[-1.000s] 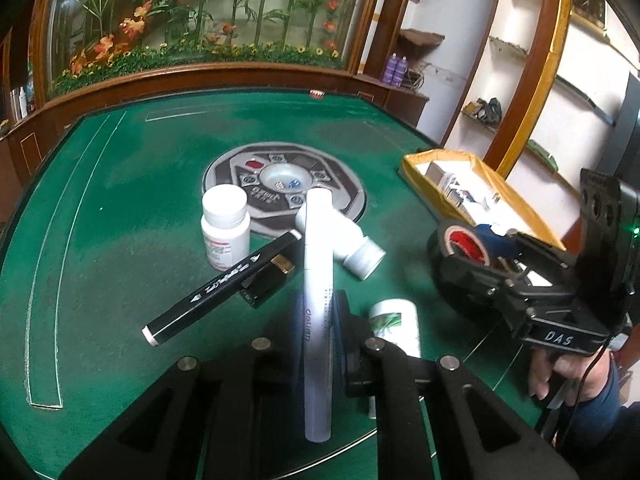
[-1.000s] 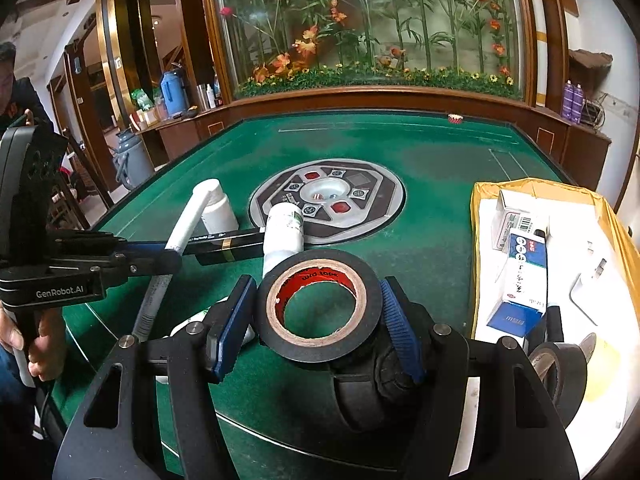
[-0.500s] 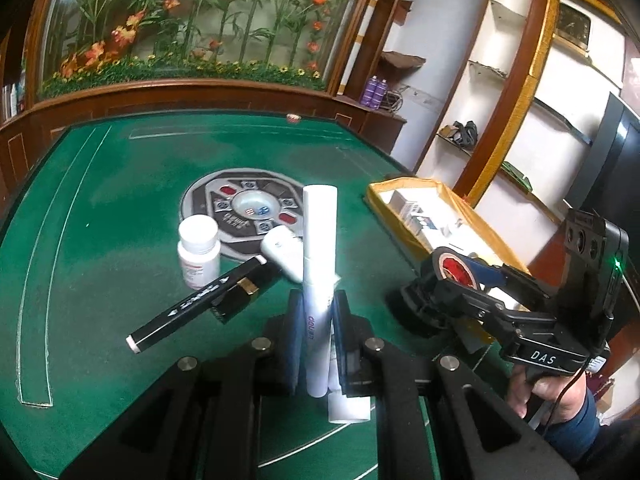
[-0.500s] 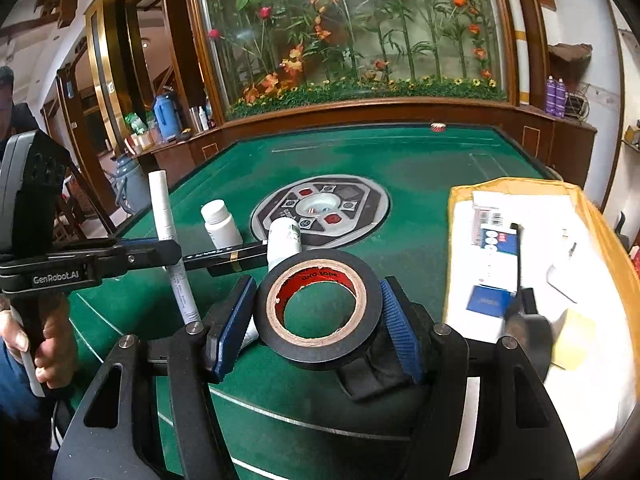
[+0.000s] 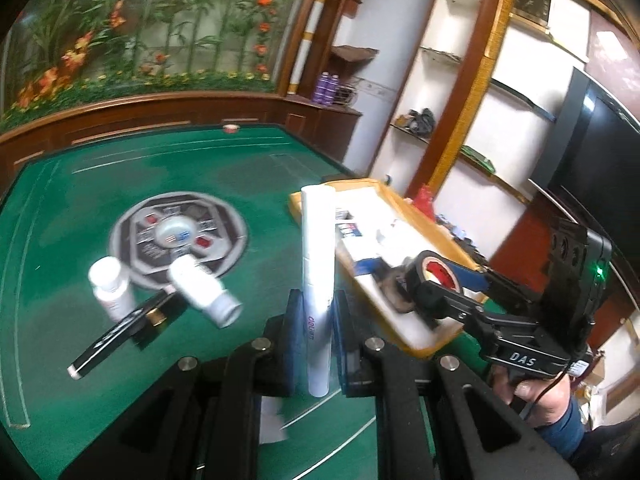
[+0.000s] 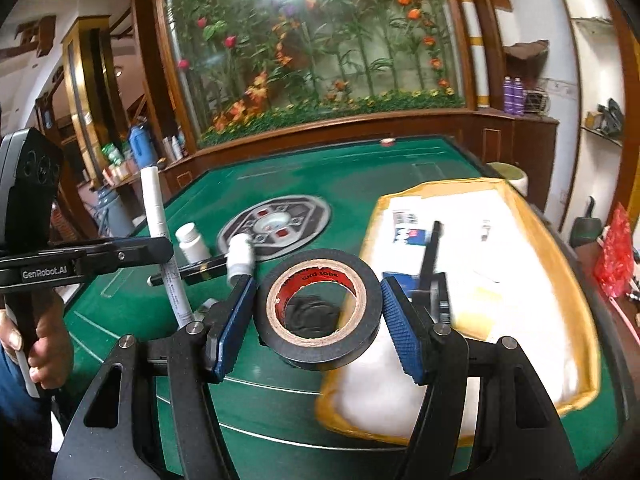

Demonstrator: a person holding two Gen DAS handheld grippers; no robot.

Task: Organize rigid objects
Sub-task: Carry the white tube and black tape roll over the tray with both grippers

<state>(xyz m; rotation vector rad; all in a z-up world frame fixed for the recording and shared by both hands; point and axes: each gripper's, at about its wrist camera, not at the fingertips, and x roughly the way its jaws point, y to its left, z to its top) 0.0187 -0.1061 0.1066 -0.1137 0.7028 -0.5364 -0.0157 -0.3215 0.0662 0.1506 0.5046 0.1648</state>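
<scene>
Tray (image 6: 568, 280) right of the bottles (image 6: 192, 240) on the table (image 6: 360, 172)

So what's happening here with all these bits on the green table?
A person is tidying small items using a handheld gripper in each hand. The left gripper holds a slim white tube, and the right gripper holds a roll of black tape above the near corner of the yellow tray. Two white bottles and a black marker remain on the table.
</scene>
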